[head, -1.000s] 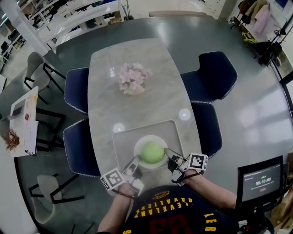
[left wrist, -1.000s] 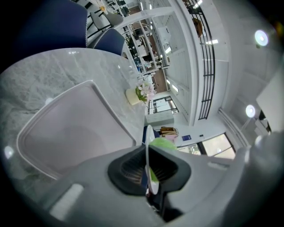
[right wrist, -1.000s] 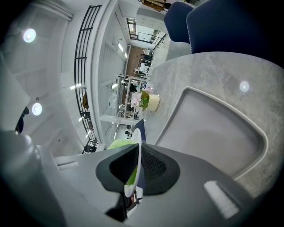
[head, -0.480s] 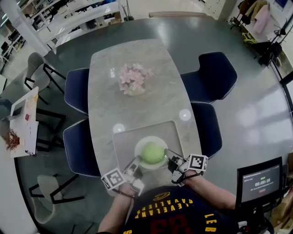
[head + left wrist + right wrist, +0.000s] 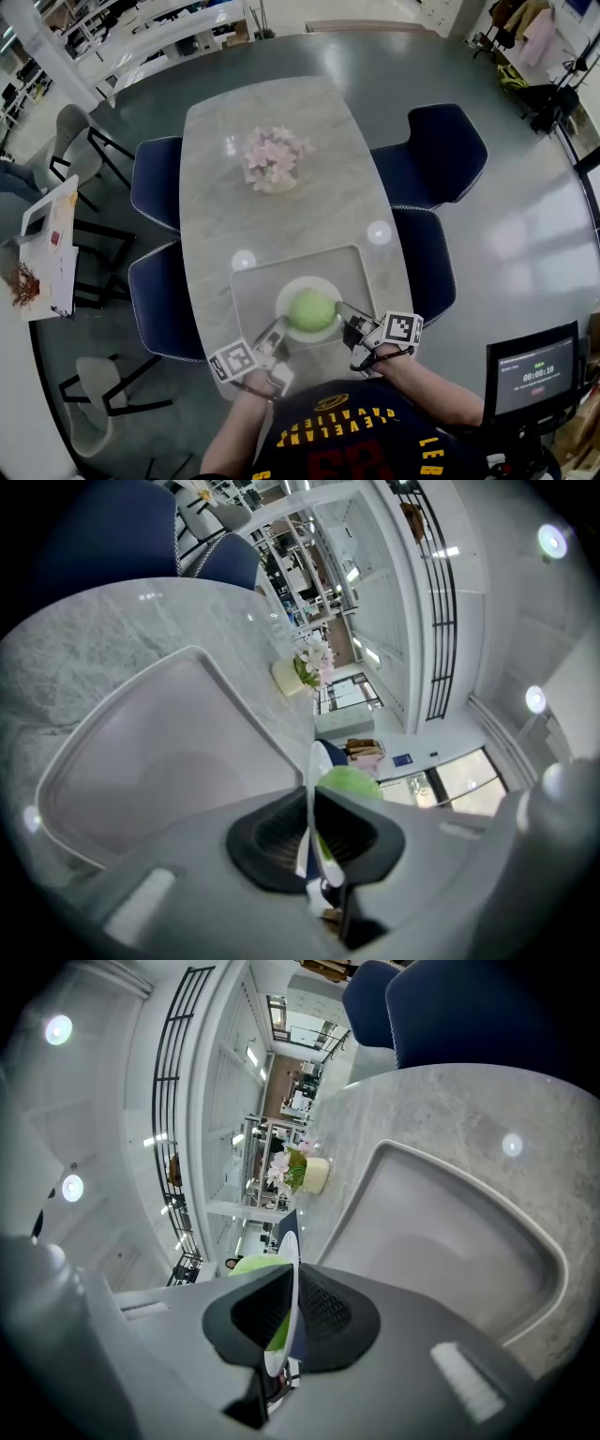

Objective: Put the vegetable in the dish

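A round green vegetable (image 5: pixel 311 310) lies in a white dish (image 5: pixel 302 288) over the grey tray (image 5: pixel 281 267) at the table's near end. My left gripper (image 5: pixel 275 339) is shut on the dish's near-left rim, and my right gripper (image 5: pixel 345 315) is shut on its near-right rim. In the left gripper view the dish rim (image 5: pixel 310 789) runs edge-on between the jaws of the left gripper (image 5: pixel 309 841), with the vegetable (image 5: pixel 349 782) behind it. The right gripper view shows the same: the rim (image 5: pixel 293 1251) pinched in the right gripper (image 5: pixel 291 1316), the vegetable (image 5: pixel 251 1264) to its left. The dish casts a soft shadow on the tray (image 5: pixel 169 752).
A pot of pink flowers (image 5: pixel 272 161) stands mid-table. Dark blue chairs (image 5: pixel 429 155) flank both long sides of the marble table (image 5: pixel 281 103). A side table with papers (image 5: pixel 47 248) is far left, and a screen (image 5: pixel 534 370) is at lower right.
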Available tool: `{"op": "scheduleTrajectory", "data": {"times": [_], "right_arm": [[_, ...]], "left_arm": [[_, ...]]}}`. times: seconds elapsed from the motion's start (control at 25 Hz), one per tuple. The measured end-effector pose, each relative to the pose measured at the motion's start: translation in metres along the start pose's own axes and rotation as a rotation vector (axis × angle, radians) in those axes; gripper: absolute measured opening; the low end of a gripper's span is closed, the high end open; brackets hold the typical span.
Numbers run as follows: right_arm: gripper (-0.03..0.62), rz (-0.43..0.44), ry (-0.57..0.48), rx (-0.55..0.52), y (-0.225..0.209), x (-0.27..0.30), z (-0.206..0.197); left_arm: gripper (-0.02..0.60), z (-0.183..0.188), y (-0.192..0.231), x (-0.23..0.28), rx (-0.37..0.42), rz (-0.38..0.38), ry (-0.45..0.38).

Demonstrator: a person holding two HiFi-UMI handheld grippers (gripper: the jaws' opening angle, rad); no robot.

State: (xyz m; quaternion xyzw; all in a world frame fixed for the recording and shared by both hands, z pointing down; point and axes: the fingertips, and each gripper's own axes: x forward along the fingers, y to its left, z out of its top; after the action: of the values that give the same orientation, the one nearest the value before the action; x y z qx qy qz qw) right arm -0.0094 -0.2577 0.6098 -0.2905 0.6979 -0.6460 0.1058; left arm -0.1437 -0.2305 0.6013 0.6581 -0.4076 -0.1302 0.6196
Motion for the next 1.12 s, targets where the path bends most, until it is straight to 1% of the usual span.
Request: {"op": "scheduleTrajectory", "data": {"times": [0.08, 0.24, 0.4, 0.56, 0.88, 1.12], "right_arm": [[0.020, -0.005, 0.002, 0.016, -0.002, 0.004, 0.000], [0.020, -0.004, 0.010, 0.027, -0.008, 0.012, 0.002], [0.020, 0.009, 0.020, 0.038, -0.013, 0.020, 0.006], [0.021, -0.010, 0.036, 0.033, -0.021, 0.027, 0.005], [0.021, -0.039, 0.049, 0.026, -0.035, 0.037, 0.001], [0.023, -0.065, 0.064, 0.024, -0.050, 0.047, 0.001]], "left_arm": [[0.023, 0.002, 0.006, 0.001, 0.011, 0.012, 0.007], [0.025, 0.005, 0.014, 0.005, -0.010, 0.016, 0.008], [0.025, 0.010, 0.019, 0.012, 0.009, 0.029, 0.023], [0.028, 0.013, 0.027, 0.016, 0.037, 0.048, 0.051], [0.034, 0.014, 0.049, 0.021, 0.034, 0.082, 0.077], [0.040, 0.016, 0.065, 0.027, 0.048, 0.108, 0.102]]}}
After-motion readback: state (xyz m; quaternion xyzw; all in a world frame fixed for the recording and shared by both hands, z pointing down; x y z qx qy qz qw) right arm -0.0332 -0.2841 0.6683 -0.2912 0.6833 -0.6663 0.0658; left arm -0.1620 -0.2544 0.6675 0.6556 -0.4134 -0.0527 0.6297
